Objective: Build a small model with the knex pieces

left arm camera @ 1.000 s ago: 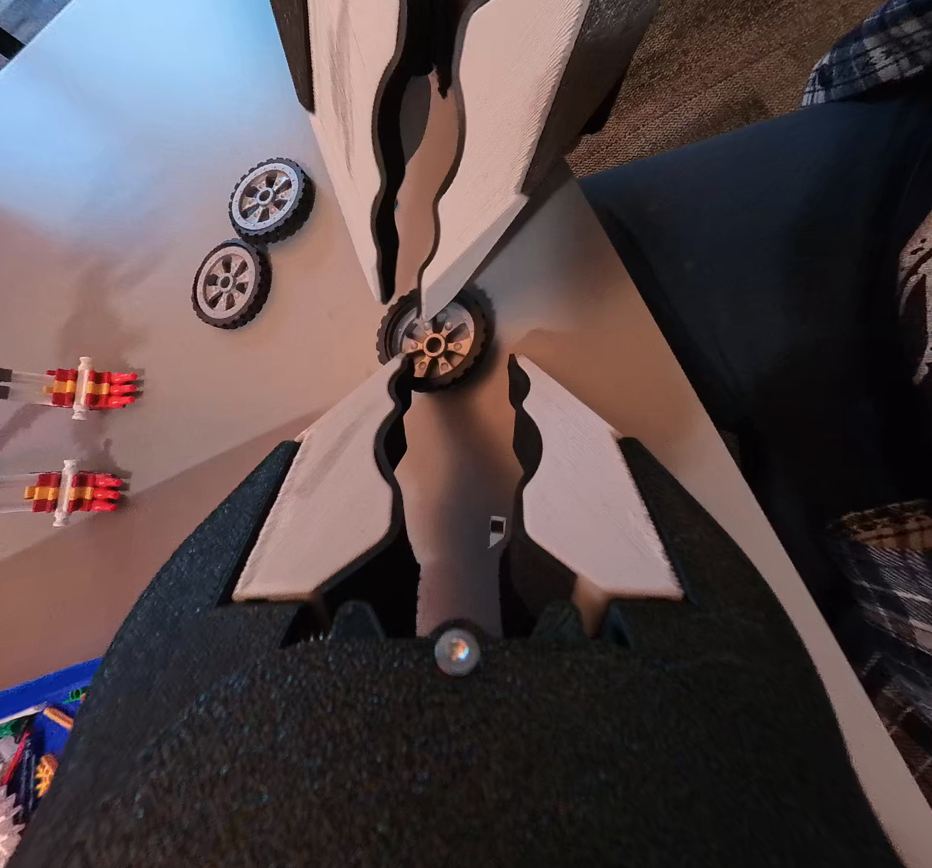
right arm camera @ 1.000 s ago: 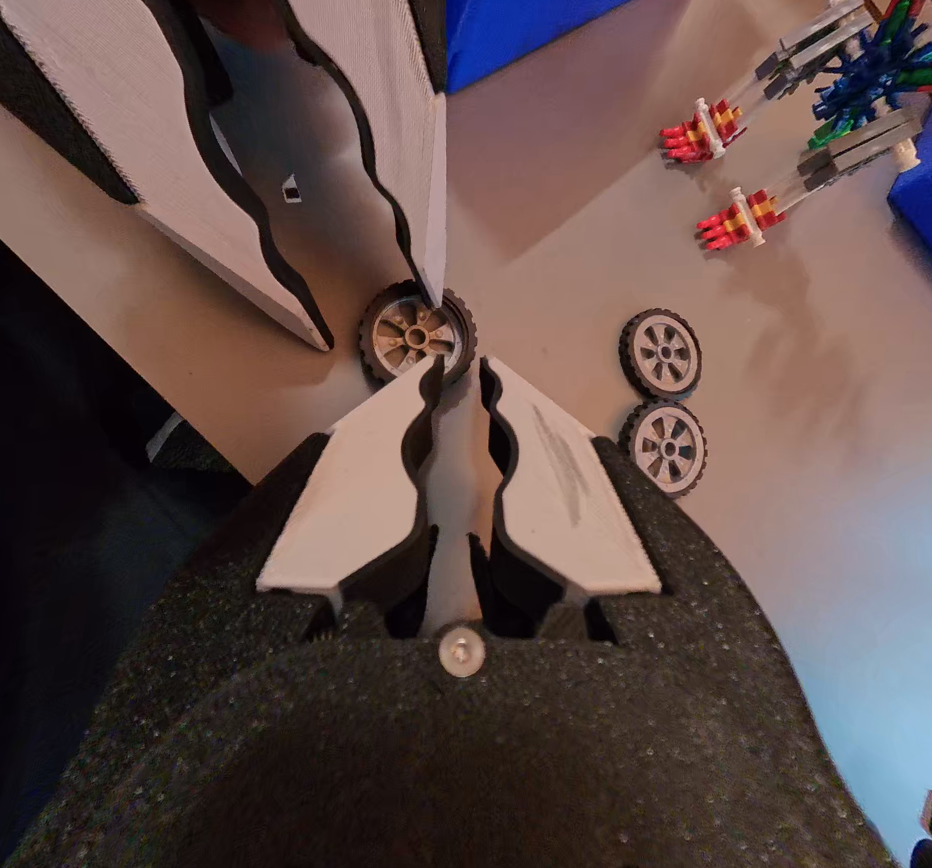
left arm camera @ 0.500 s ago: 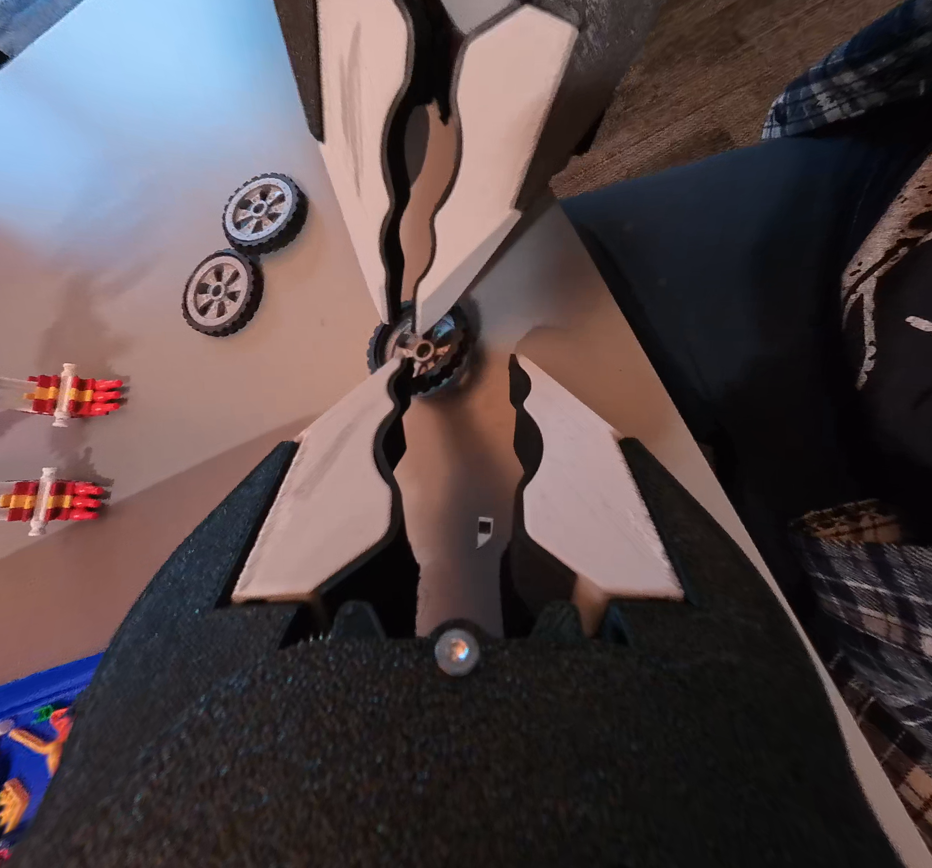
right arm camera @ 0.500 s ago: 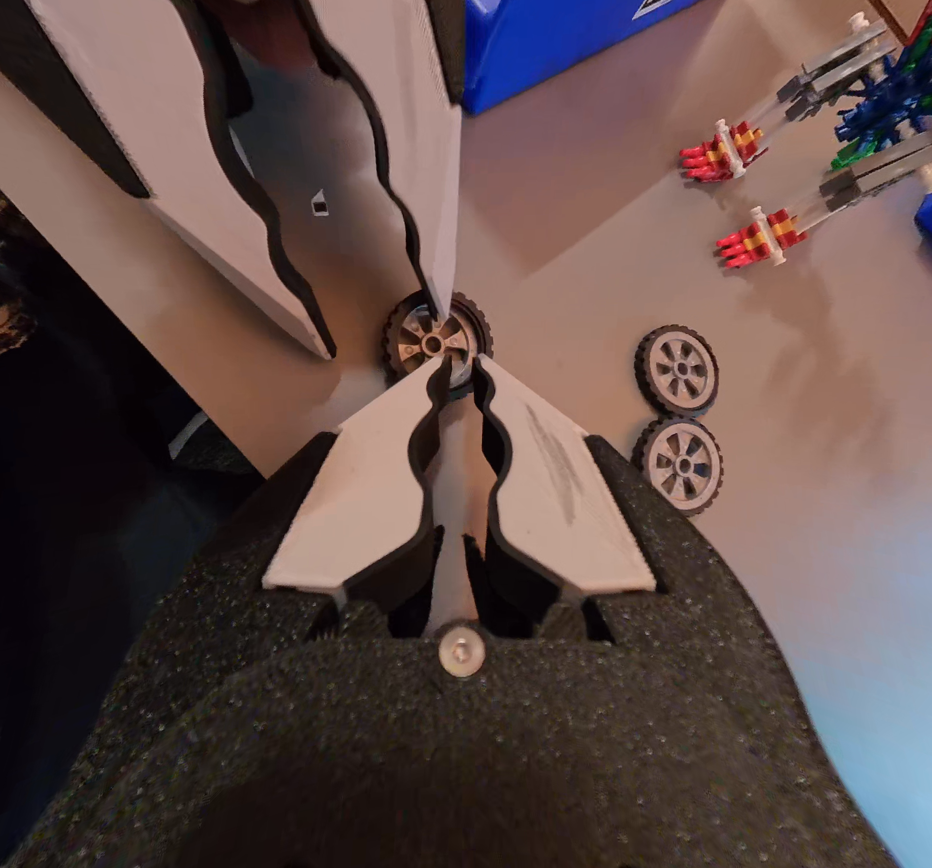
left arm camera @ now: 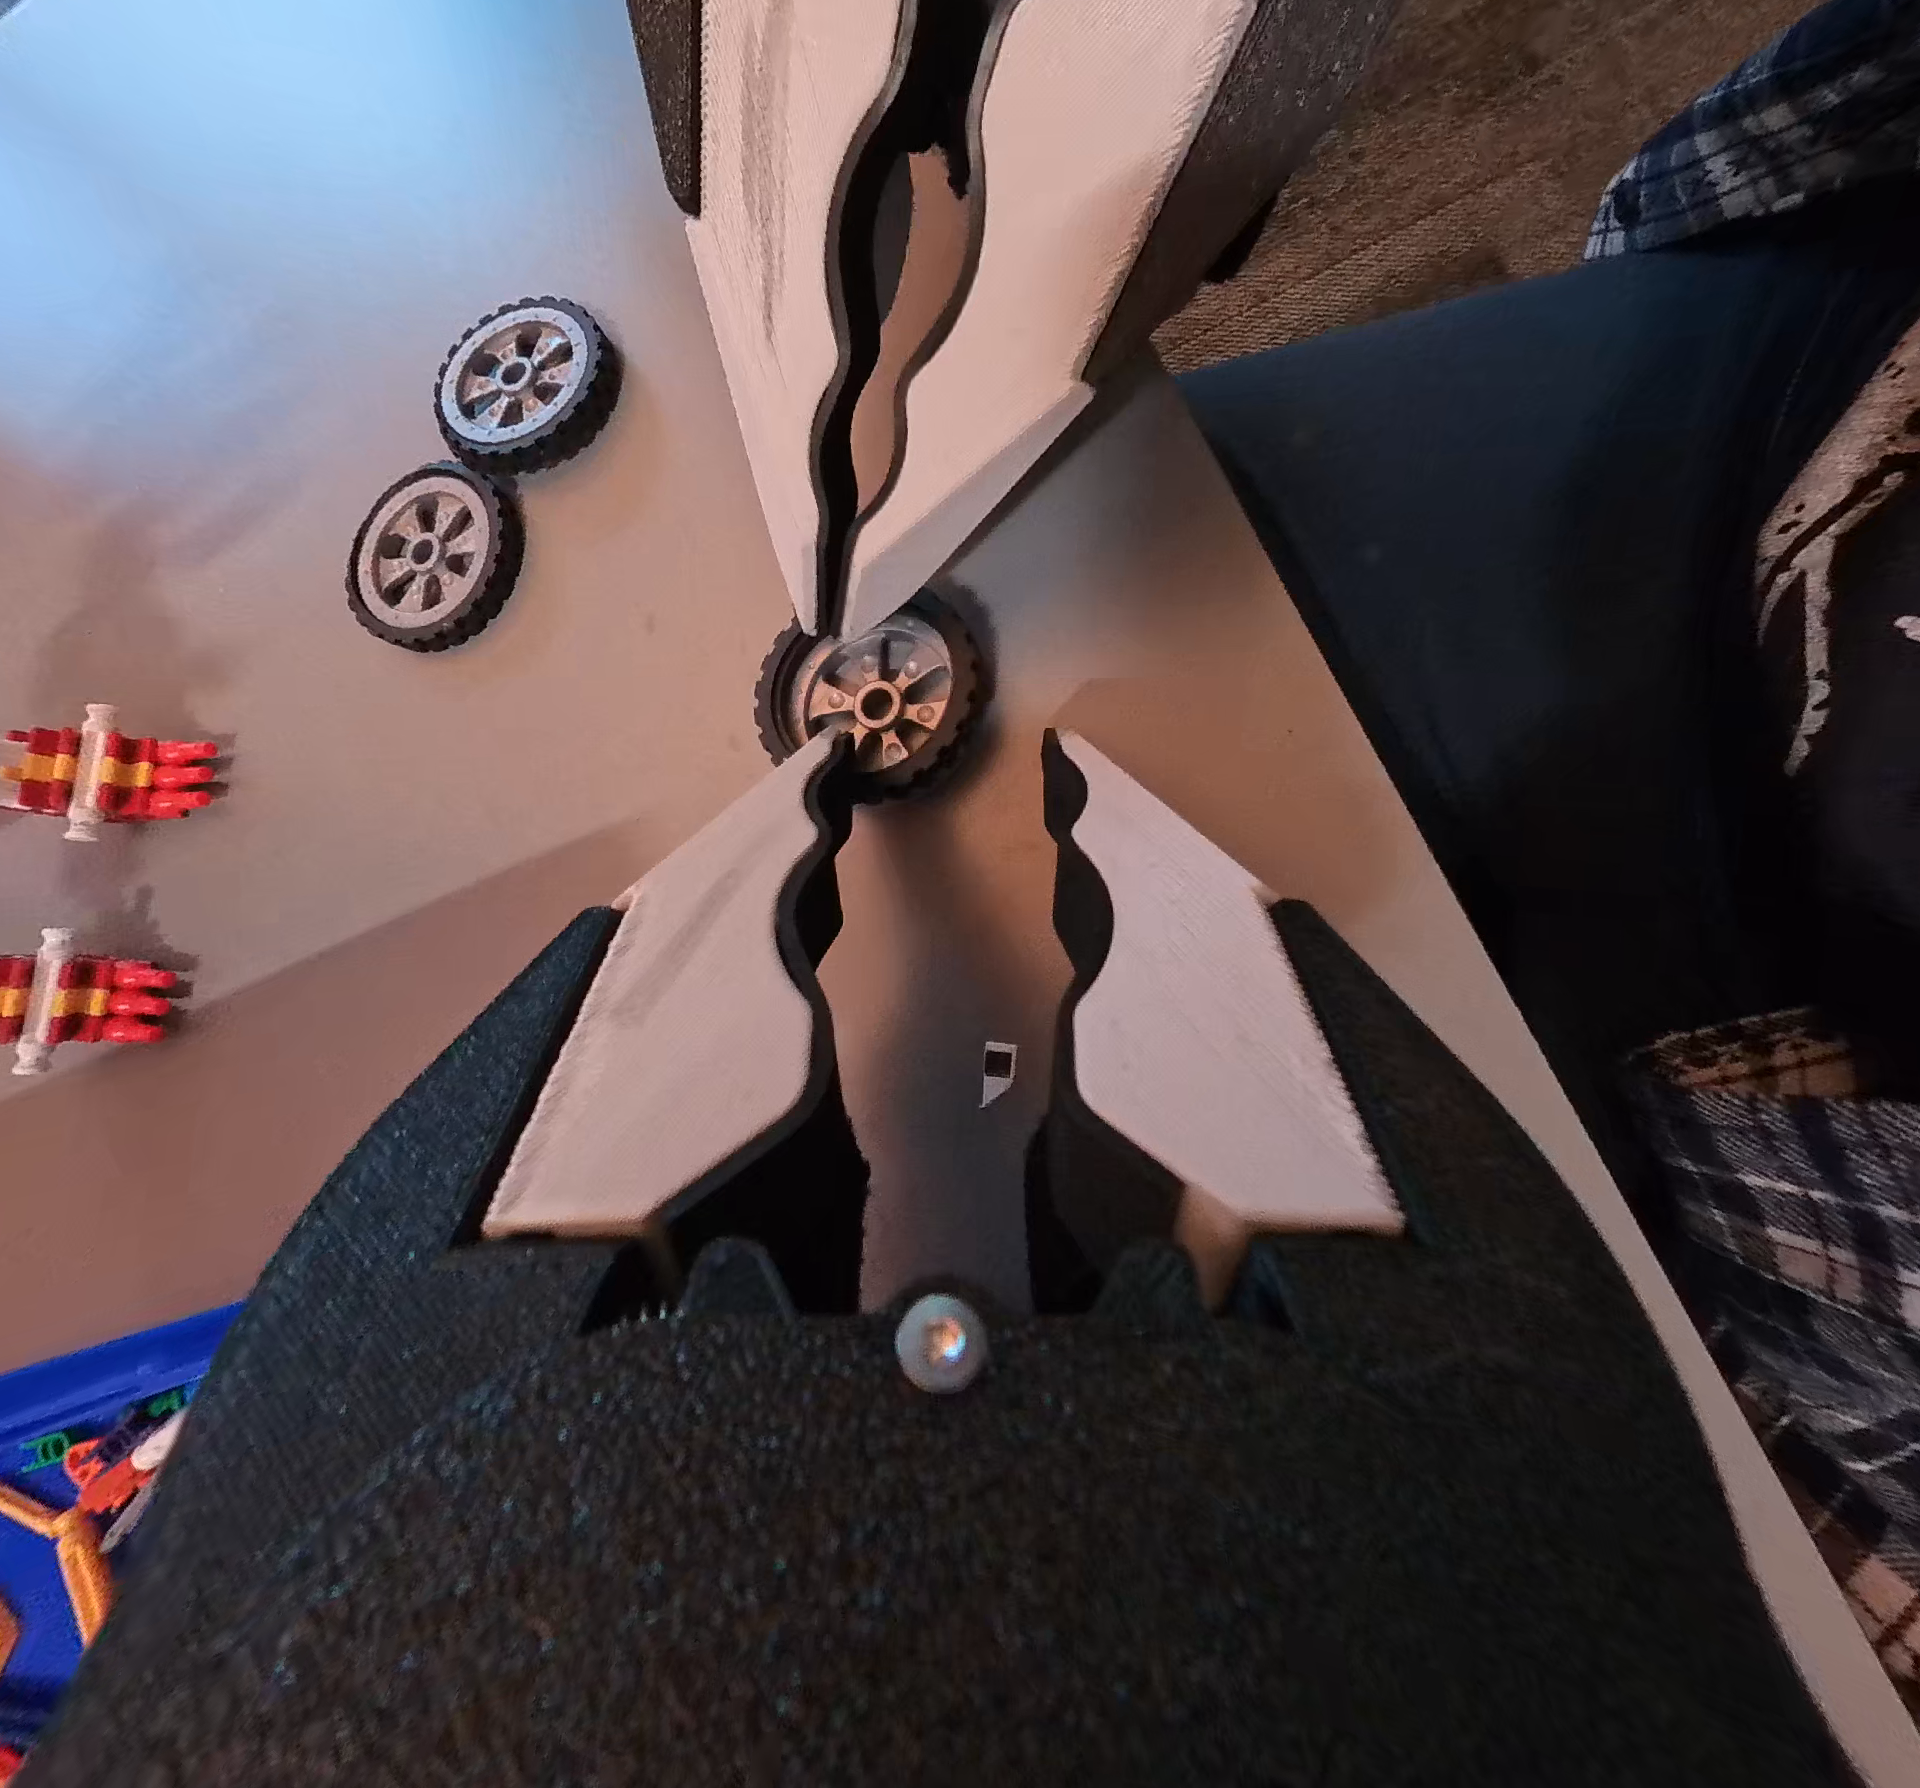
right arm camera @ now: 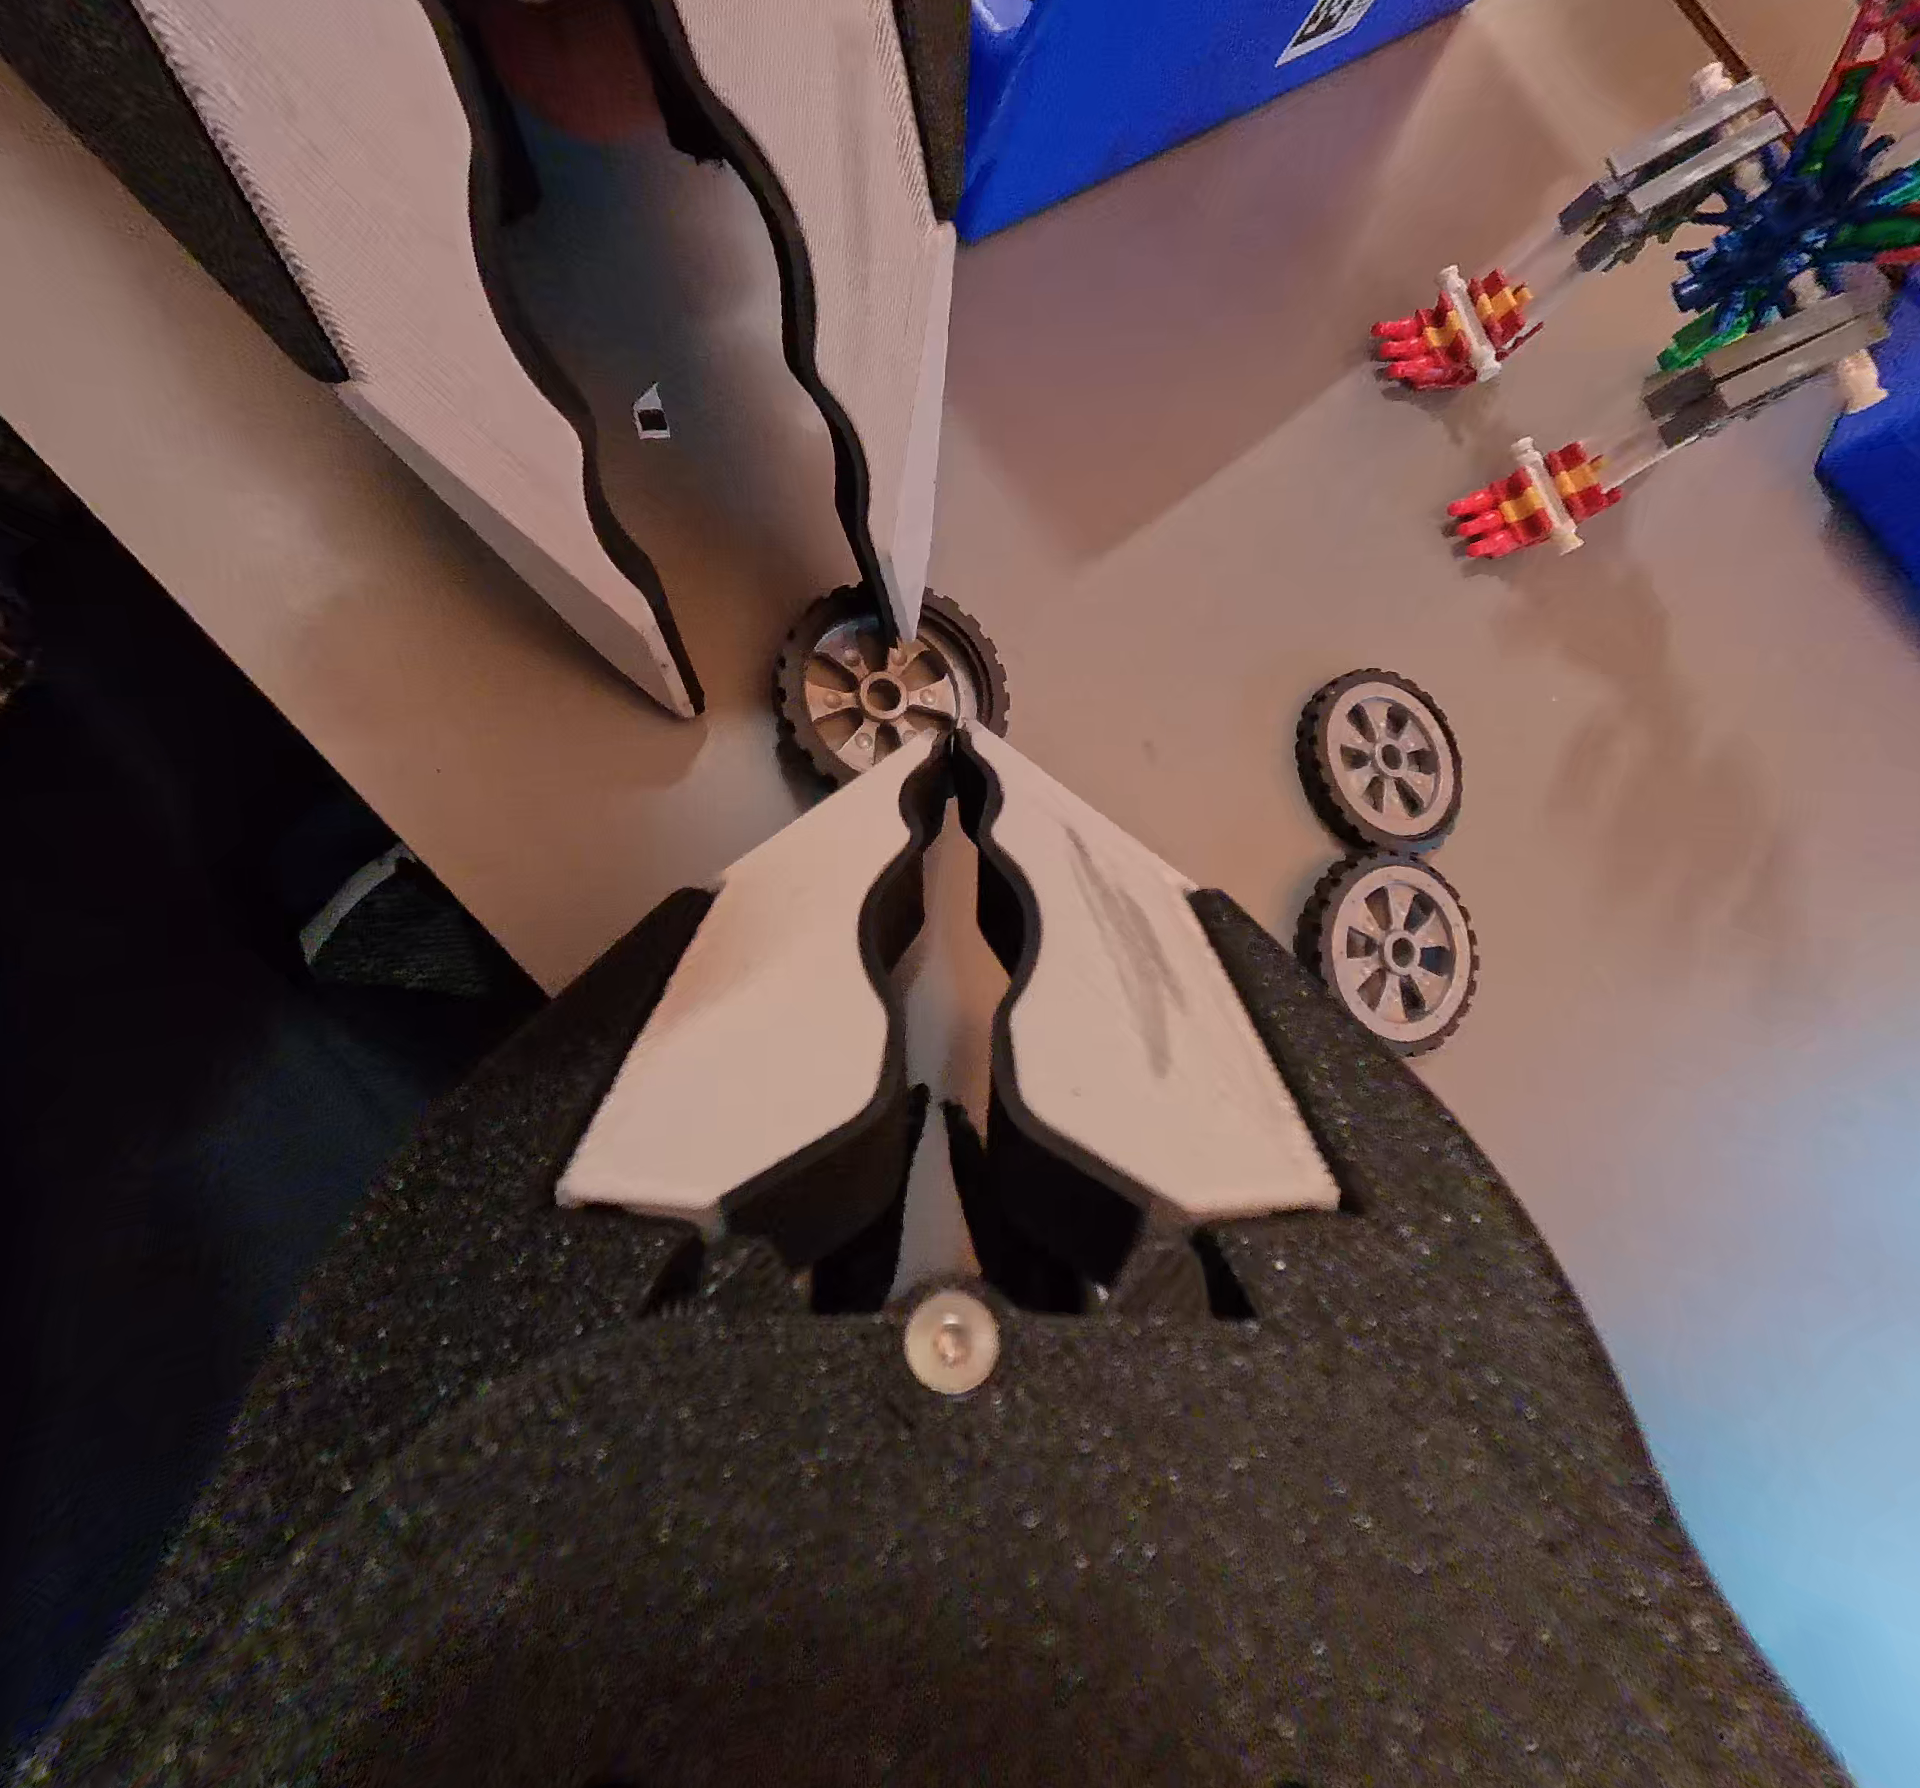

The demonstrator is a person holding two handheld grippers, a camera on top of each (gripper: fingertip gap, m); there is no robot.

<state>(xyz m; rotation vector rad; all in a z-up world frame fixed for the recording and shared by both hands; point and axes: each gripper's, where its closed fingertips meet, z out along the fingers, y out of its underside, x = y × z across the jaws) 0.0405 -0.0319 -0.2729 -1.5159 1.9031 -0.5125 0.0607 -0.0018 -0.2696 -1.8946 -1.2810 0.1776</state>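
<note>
A small toy wheel (left arm camera: 883, 699) with a black tyre and grey spoked hub lies on the grey table (left arm camera: 312, 180) close to its edge. It also shows in the right wrist view (right arm camera: 883, 696). My left gripper (left arm camera: 935, 746) is open, and its left fingertip touches the wheel's rim. My right gripper (right arm camera: 951, 741) faces it from the opposite side, with its fingertips pinched together on the tyre's edge. In the left wrist view the right gripper (left arm camera: 831, 611) comes down from the top. In the right wrist view the left gripper (right arm camera: 790, 668) rests one fingertip on the hub.
Two more wheels (right arm camera: 1380, 759) (right arm camera: 1390, 954) lie side by side farther in. Two red-and-yellow connector pieces (right arm camera: 1449, 341) (right arm camera: 1527, 500) on grey rods lie beyond them. A blue box (right arm camera: 1195, 24) stands behind. A person's dark trousers (left arm camera: 1507, 595) are past the table edge.
My right gripper's fingers have closed from a narrow gap to a pinch on the wheel's tyre edge. My left gripper has stayed open against the wheel.
</note>
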